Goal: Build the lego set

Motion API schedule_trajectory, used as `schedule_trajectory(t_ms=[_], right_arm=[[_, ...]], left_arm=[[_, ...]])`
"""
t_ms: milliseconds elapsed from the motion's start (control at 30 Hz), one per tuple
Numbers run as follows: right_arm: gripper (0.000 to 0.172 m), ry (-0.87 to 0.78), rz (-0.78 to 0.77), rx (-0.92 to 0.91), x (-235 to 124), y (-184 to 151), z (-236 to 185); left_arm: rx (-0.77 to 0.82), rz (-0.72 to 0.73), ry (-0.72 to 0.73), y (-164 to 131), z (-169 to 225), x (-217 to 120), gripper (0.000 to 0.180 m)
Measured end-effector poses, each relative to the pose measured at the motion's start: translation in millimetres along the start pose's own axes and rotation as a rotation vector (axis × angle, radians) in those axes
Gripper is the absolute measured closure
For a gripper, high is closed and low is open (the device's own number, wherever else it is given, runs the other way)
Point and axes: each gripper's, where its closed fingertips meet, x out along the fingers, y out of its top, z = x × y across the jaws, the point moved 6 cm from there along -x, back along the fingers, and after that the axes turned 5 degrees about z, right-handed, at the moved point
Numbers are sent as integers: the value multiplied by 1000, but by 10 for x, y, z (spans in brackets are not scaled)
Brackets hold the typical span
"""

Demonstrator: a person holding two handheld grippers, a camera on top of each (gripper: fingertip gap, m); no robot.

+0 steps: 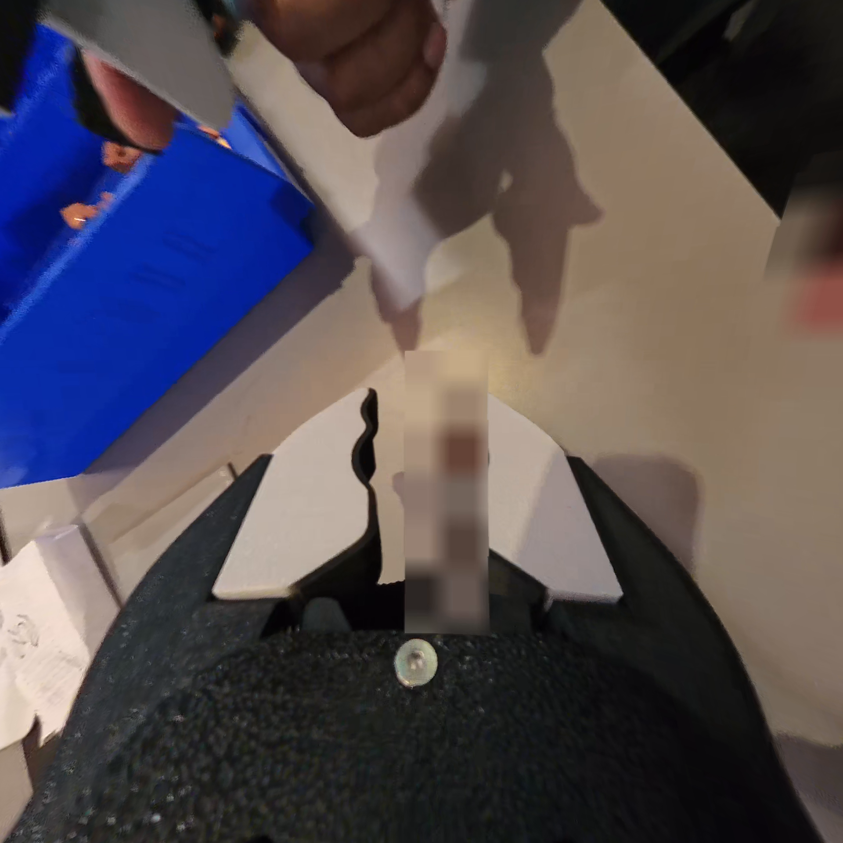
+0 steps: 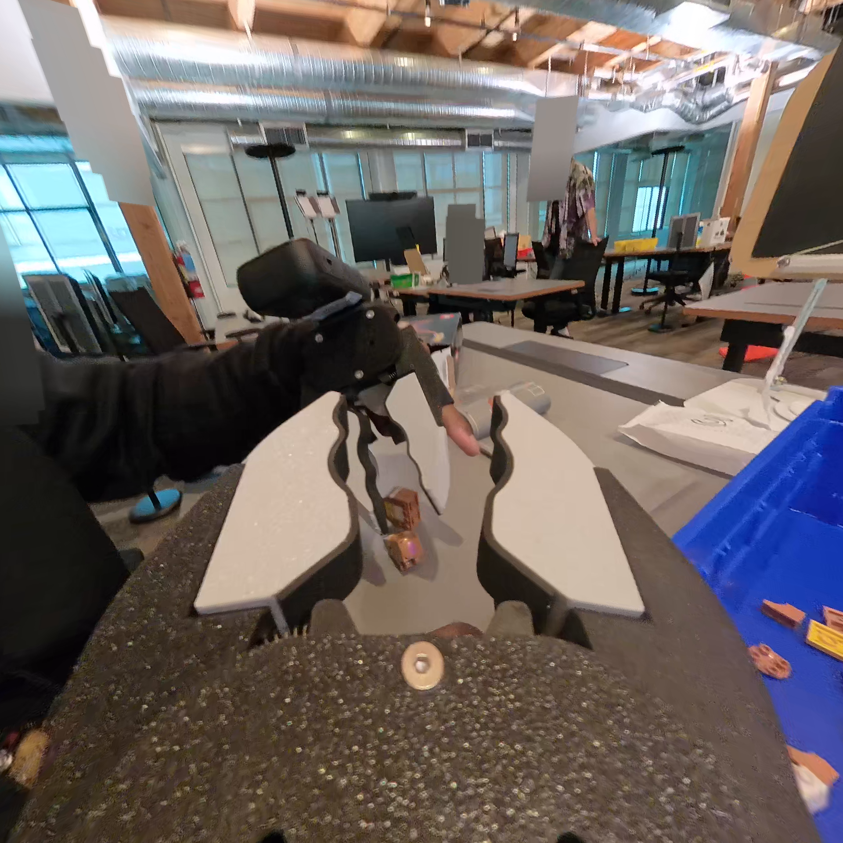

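Right gripper (image 2: 419,399): jaws wide apart, nothing between the pads, held low and roughly level over grey table (image 2: 593,456), blue bin (image 2: 775,524) just to its right. Left gripper (image 2: 410,517): pointed steeply down at the table, black sleeve (image 2: 159,410) reaching in from the left, forefinger (image 2: 460,433) stretched along the trigger. Jaws apart at the tips. Upper brown block (image 2: 402,507) between them, against the dark finger, apparently clear of the white one, so not clamped. Lower brown block (image 2: 405,549) on the table just below the tips. Probably light, rigid, cube-like, easy to knock or tip, not fragile-looking. Best taken across two flat opposite faces, pads square-on, gentle squeeze. Left wrist view: tip area masked, no help
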Motion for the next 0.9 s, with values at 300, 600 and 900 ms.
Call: schedule_trajectory(t_ms=[300, 600, 900], right_arm=[[117, -13, 422, 340, -42, 309, -14], [118, 15, 639, 448, -68, 435, -277], [116, 46, 693, 514, -157, 471, -387]], left_arm=[[-208, 425, 142, 508, 265, -3, 151], [-190, 564, 121, 729, 522, 303, 151], [-38, 543, 234, 833, 645, 281, 163]])
